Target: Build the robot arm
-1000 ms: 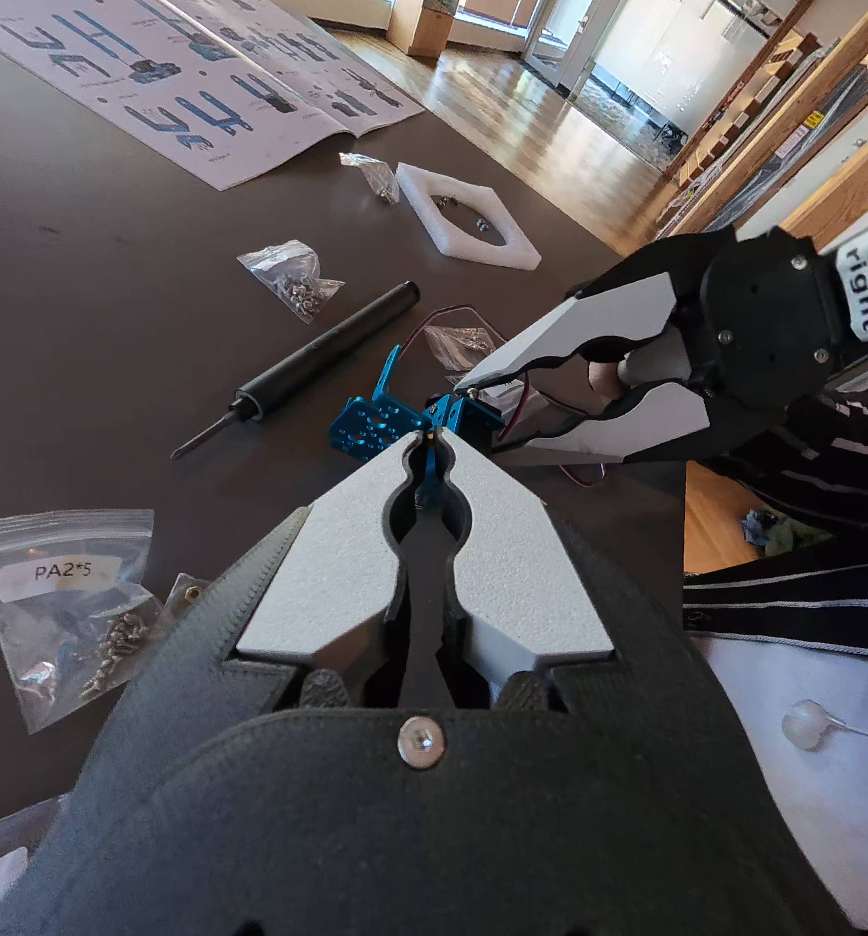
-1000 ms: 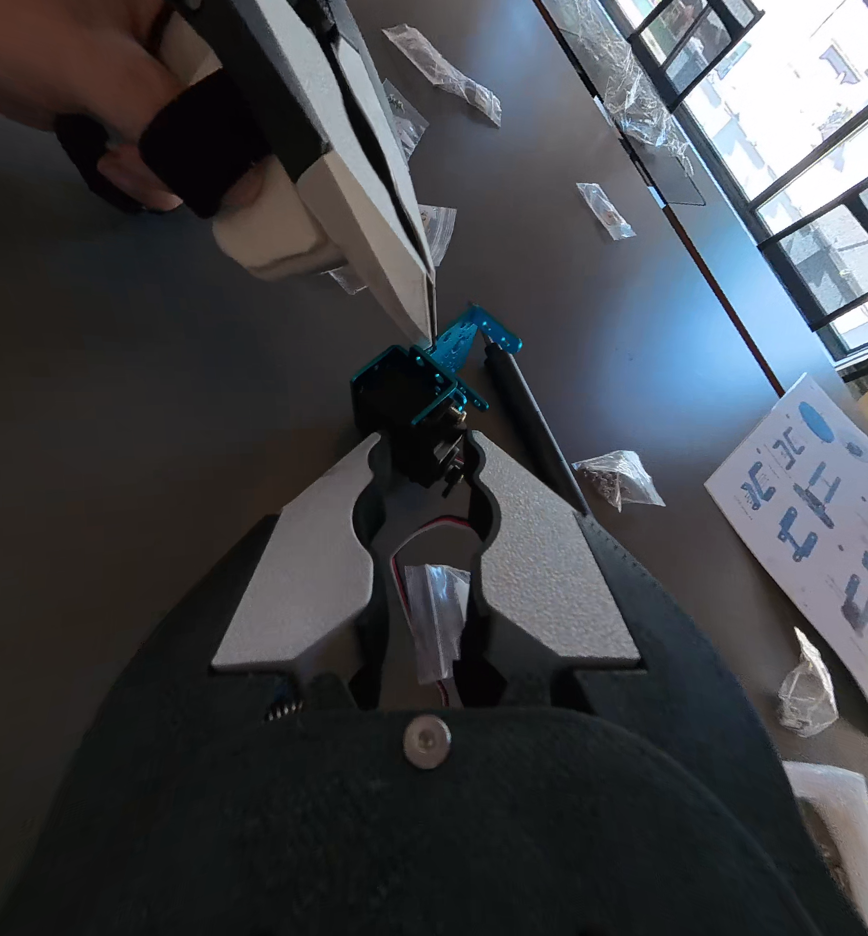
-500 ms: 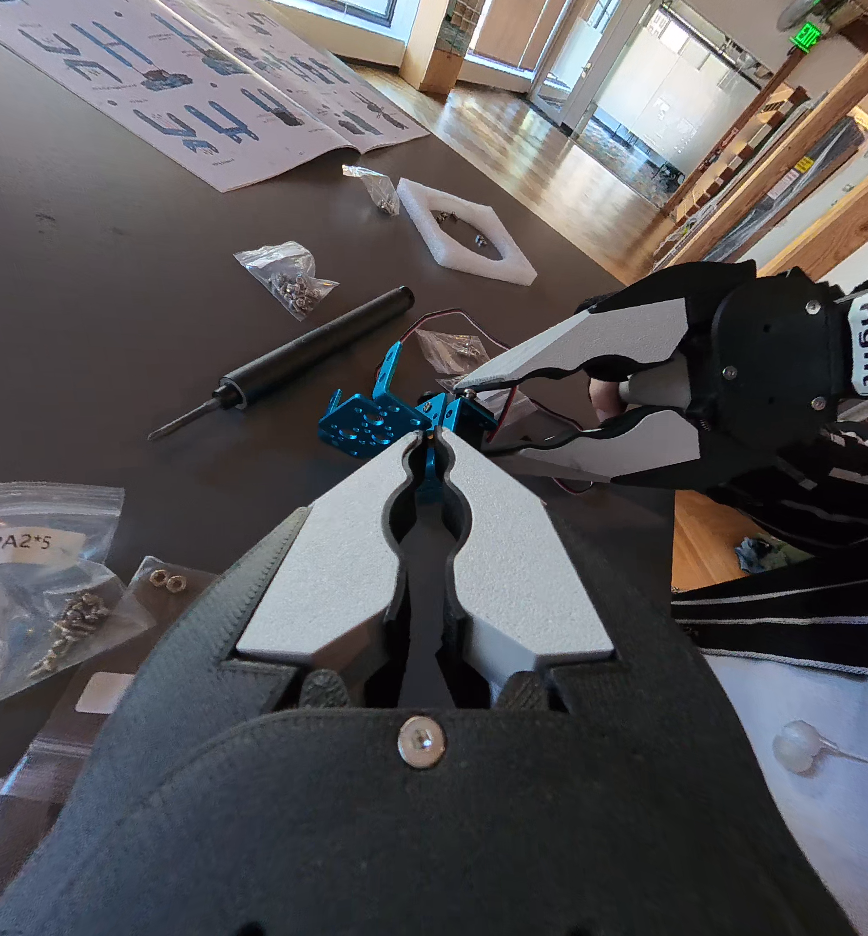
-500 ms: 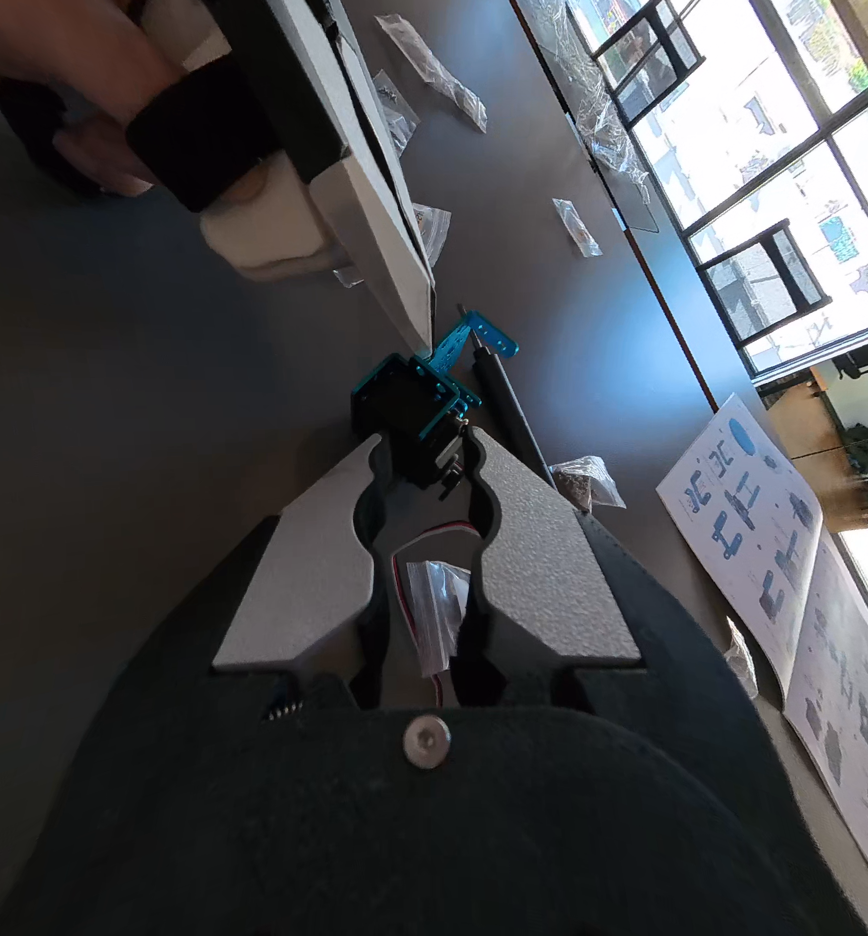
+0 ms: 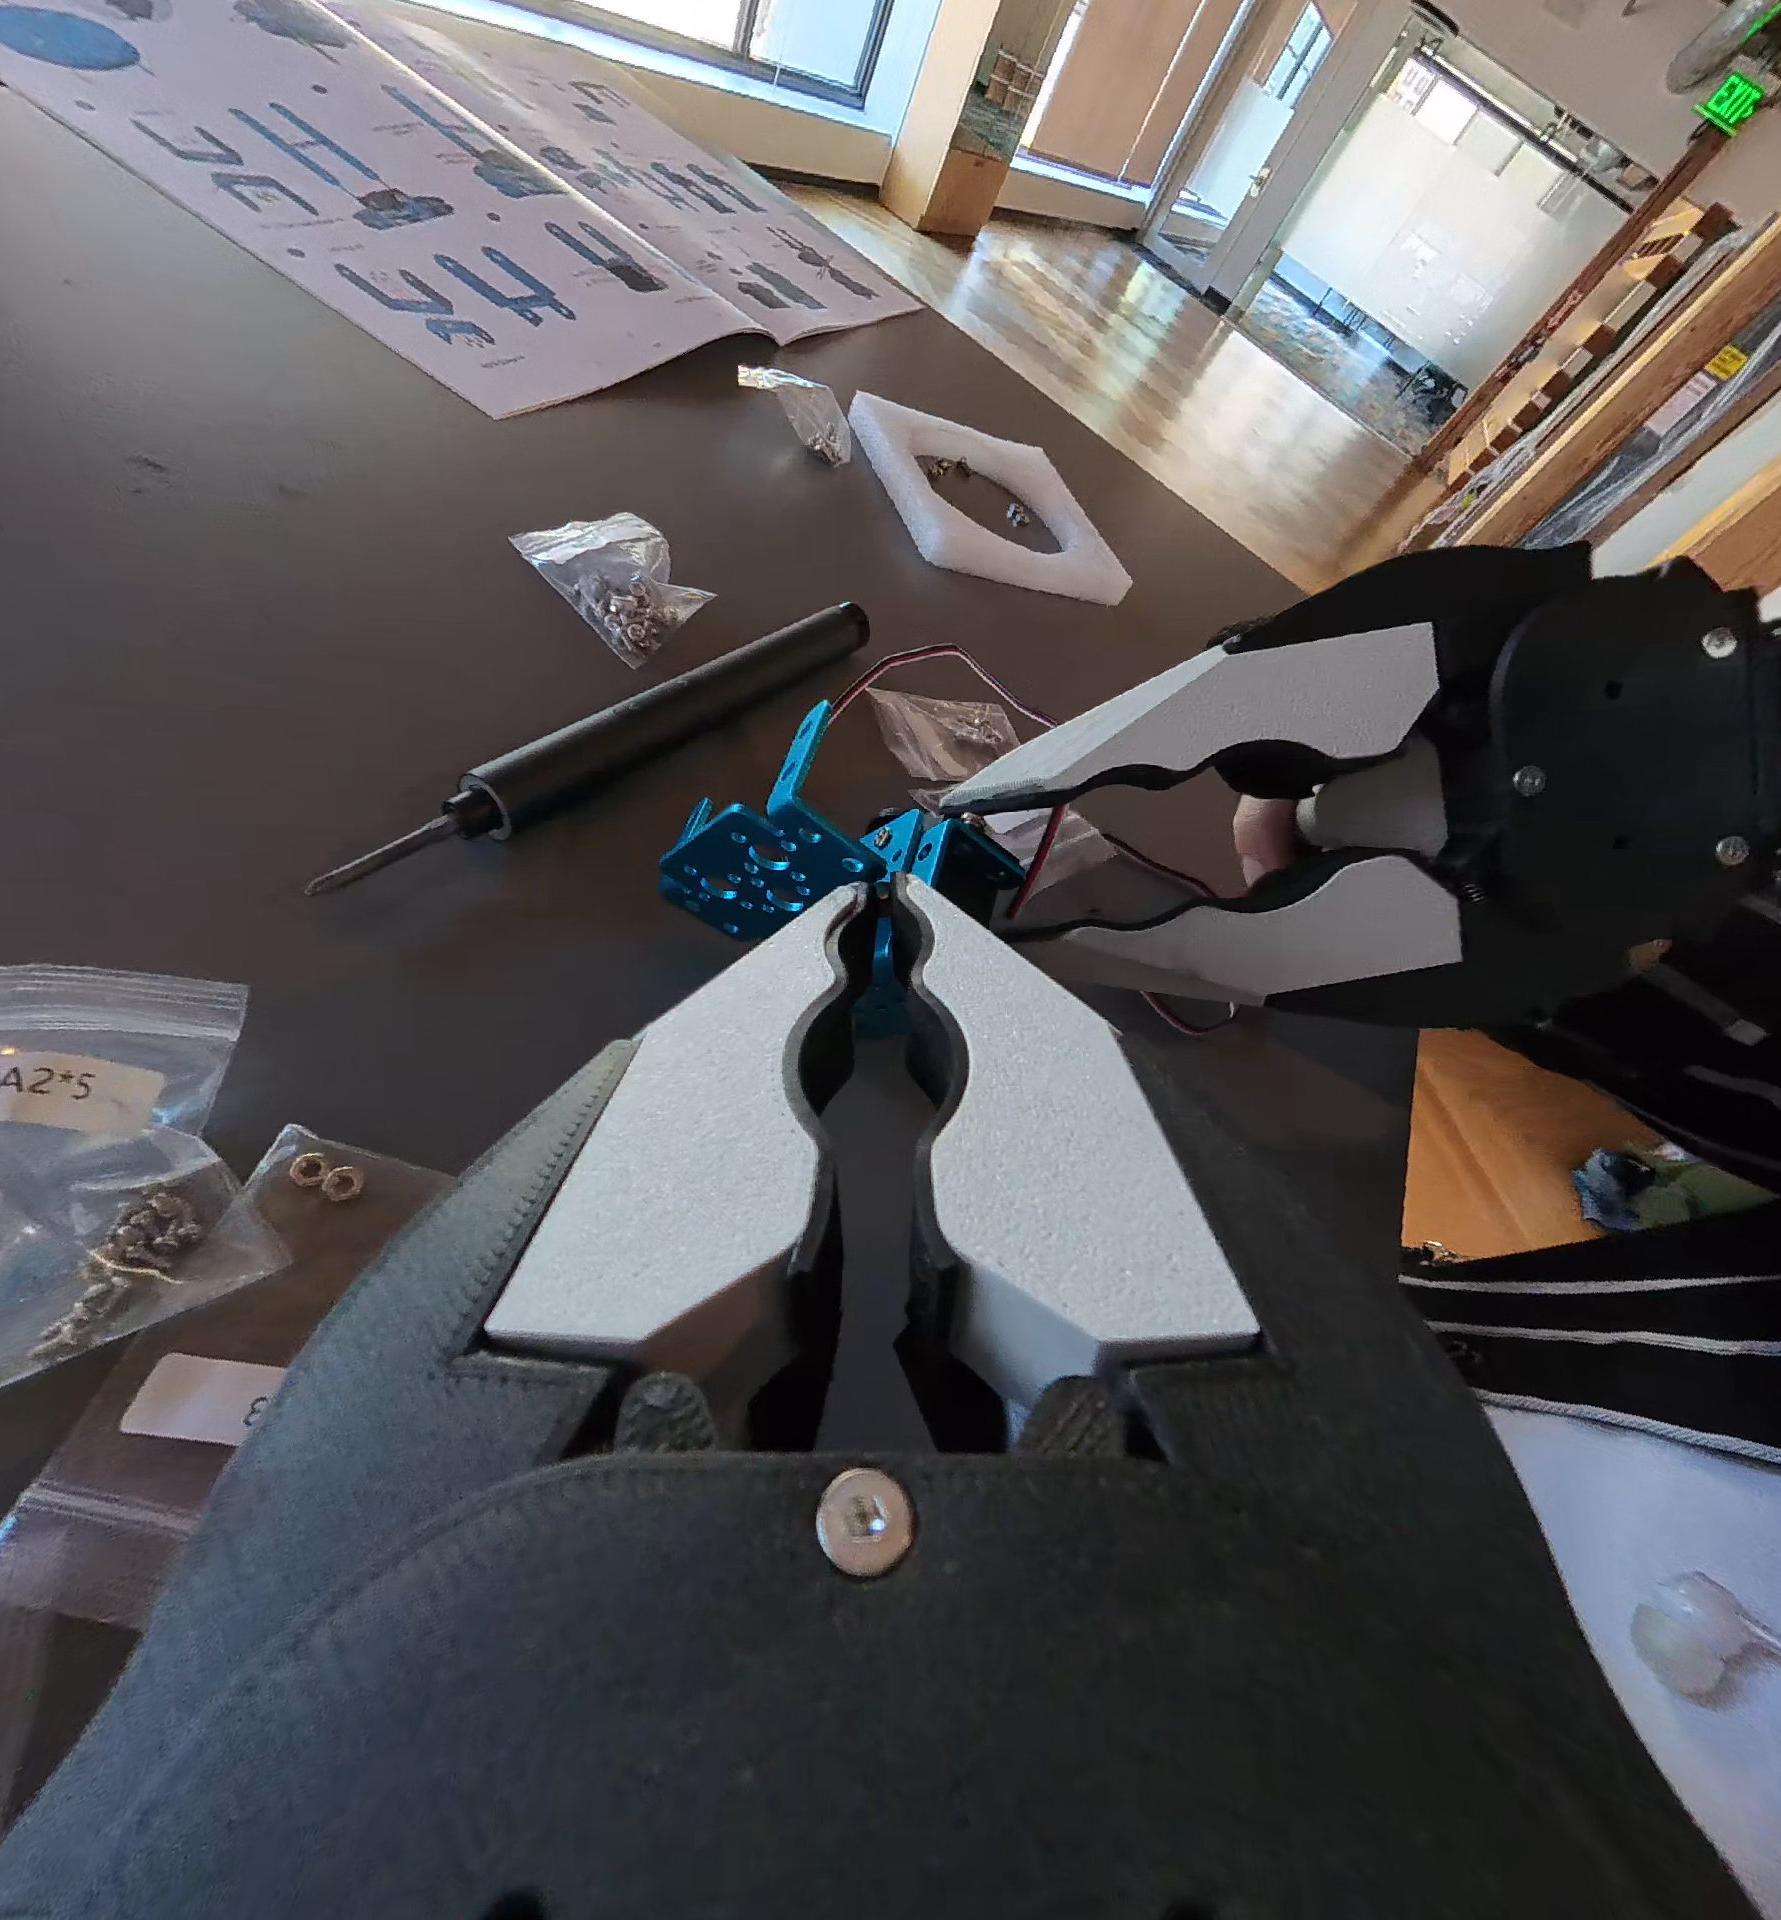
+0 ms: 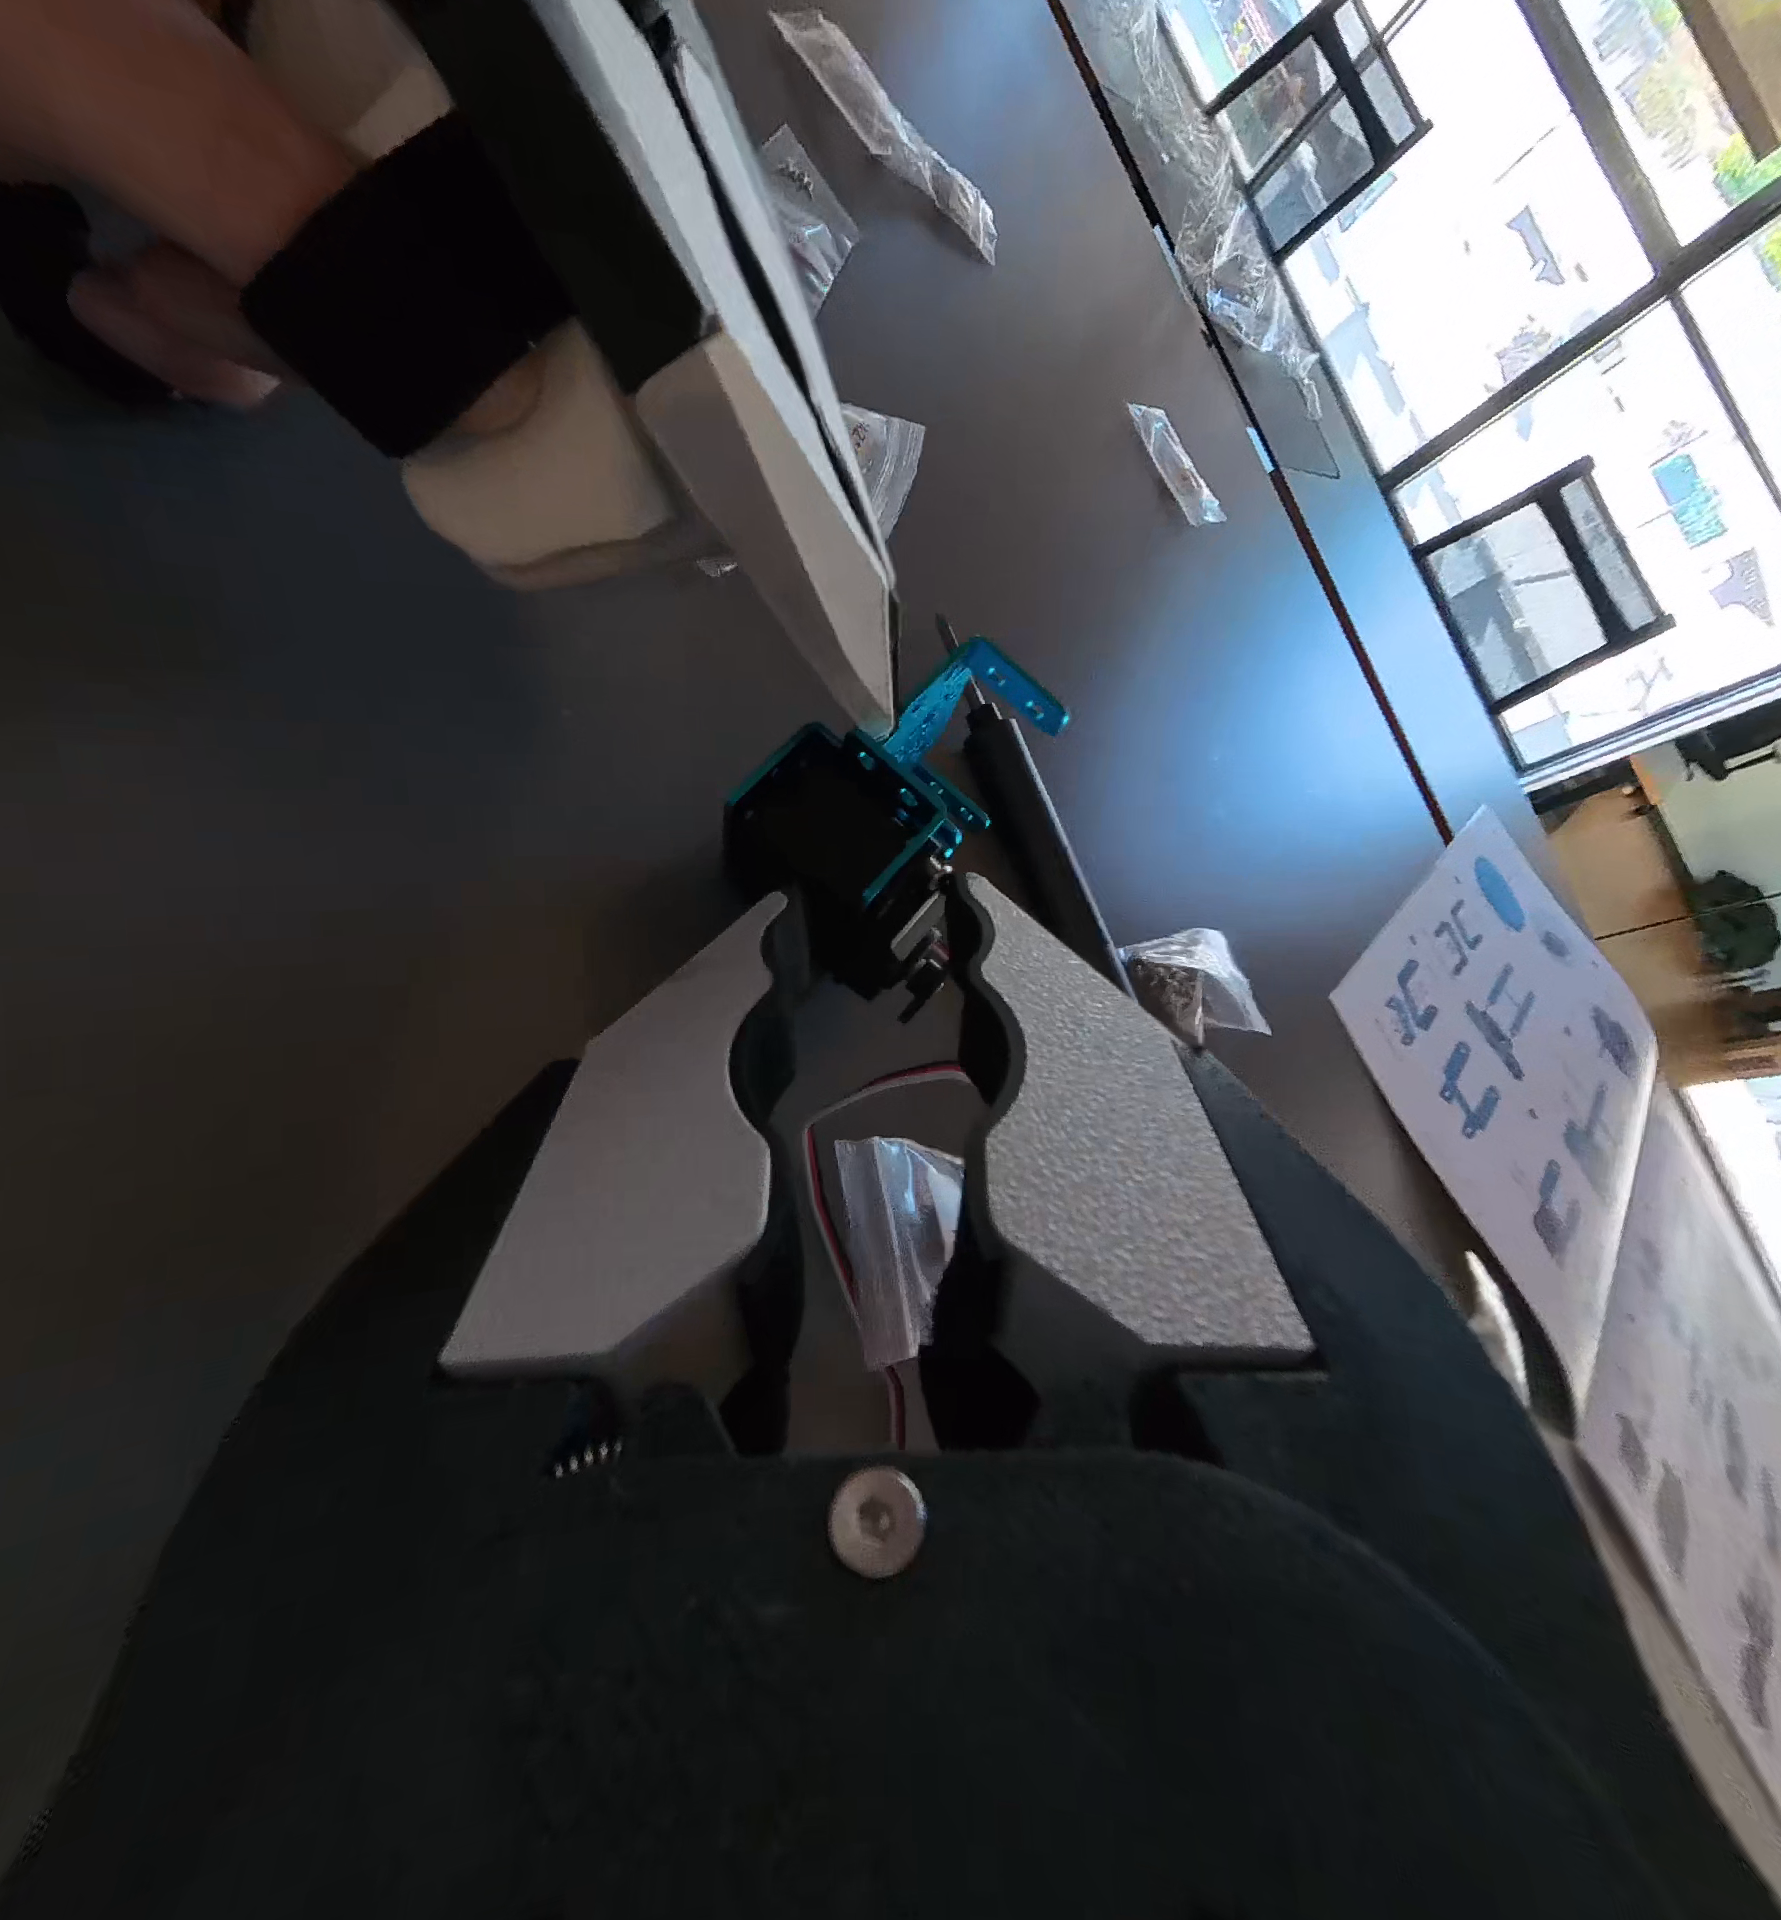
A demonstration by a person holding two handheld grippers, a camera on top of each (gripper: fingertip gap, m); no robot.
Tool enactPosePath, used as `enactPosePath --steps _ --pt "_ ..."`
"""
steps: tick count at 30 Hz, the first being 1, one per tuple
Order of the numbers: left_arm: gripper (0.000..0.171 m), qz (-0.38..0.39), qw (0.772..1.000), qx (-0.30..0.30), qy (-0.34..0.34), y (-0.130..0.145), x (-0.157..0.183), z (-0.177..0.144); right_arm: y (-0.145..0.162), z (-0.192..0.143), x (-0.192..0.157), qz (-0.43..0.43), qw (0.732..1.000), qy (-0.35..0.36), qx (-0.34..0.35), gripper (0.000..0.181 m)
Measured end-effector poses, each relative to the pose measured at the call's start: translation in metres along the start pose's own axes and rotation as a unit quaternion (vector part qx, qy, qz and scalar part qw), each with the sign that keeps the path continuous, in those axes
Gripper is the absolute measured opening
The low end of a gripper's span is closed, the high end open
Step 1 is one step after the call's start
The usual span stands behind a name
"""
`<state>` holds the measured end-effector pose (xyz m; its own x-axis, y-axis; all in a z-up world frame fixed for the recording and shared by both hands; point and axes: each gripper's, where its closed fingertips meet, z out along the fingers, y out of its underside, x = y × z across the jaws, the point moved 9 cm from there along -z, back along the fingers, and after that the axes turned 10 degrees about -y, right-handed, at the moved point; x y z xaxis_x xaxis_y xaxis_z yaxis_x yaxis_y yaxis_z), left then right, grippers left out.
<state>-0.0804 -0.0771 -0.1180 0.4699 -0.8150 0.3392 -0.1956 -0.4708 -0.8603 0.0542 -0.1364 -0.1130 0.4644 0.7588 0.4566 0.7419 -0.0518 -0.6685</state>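
Jaws, left: the left gripper [image 5: 878, 891] has its grainy grey jaws clenched tip to tip on a thin blue tab of the bracket assembly [image 5: 761, 868].
Jaws, right: the right gripper [image 6: 870, 899] has its jaws parted around the black servo block [image 6: 844, 847] at the assembly's end; whether they press on it I cannot tell.
Bags, far left: clear zip bags of small screws [image 5: 65, 1164], crinkled, lie on the dark matte worktop [image 5: 190, 644], one with two brass nuts [image 5: 327, 1176] beside it.
Booklet: a white printed booklet [image 5: 429, 197] with blue diagrams lies open at the far edge.
Screwdriver: a black cylindrical screwdriver [image 5: 616, 743] with a slim steel tip lies just behind the assembly.
Assembly: anodised blue metal, perforated with round holes, bent into brackets, sits on the worktop between the two grippers; red and black wires [image 5: 1083, 862] trail from it.
Small bag: a crumpled bag of silver hardware [image 5: 621, 597] lies near the screwdriver.
Foam: a white foam frame [image 5: 896, 457], square with a cut-out middle, lies farther right.
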Motion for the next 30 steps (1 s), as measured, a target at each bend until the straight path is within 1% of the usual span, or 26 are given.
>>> enactPosePath --steps 3,7,9,13,17,18,21,25,27,30 --pt "0.001 -0.011 1.0 -0.009 -0.002 0.001 -0.002 0.001 -0.001 0.0 0.002 0.01 1.0 -0.003 -0.006 0.026" --pt "0.0 -0.013 1.0 -0.016 -0.002 0.003 -0.001 0.002 -0.005 -0.003 0.003 -0.021 0.999 0.037 -0.025 0.025" --pt "0.0 -0.013 1.0 -0.017 0.0 0.003 -0.001 0.002 -0.005 -0.004 0.002 -0.011 0.999 0.031 -0.02 0.025" --pt "0.0 -0.016 1.0 -0.018 0.001 0.003 -0.001 0.002 -0.003 -0.004 0.002 0.013 1.0 0.013 -0.005 0.034" --pt "0.0 -0.016 1.0 -0.018 -0.001 0.003 -0.001 0.002 -0.003 -0.002 0.001 0.027 1.0 -0.01 0.01 0.036" --pt "0.0 -0.017 1.0 -0.018 -0.001 0.004 -0.001 0.002 -0.004 -0.001 0.001 0.032 0.999 -0.016 0.015 0.039" --pt "0.0 -0.016 1.0 -0.017 -0.003 0.004 0.0 0.002 -0.004 -0.002 0.002 0.056 0.998 -0.027 0.028 0.04" --pt "0.0 -0.02 1.0 -0.016 -0.004 0.004 0.0 0.002 -0.005 -0.007 0.008 0.104 0.991 -0.052 0.066 0.04" --pt "0.0 -0.021 1.0 -0.016 -0.006 0.004 0.0 0.001 -0.003 -0.009 0.013 0.122 0.988 -0.061 0.075 0.036" --pt "0.0 -0.022 1.0 -0.015 -0.009 0.005 0.0 0.001 0.001 -0.009 0.025 0.16 0.983 -0.063 0.07 0.032"
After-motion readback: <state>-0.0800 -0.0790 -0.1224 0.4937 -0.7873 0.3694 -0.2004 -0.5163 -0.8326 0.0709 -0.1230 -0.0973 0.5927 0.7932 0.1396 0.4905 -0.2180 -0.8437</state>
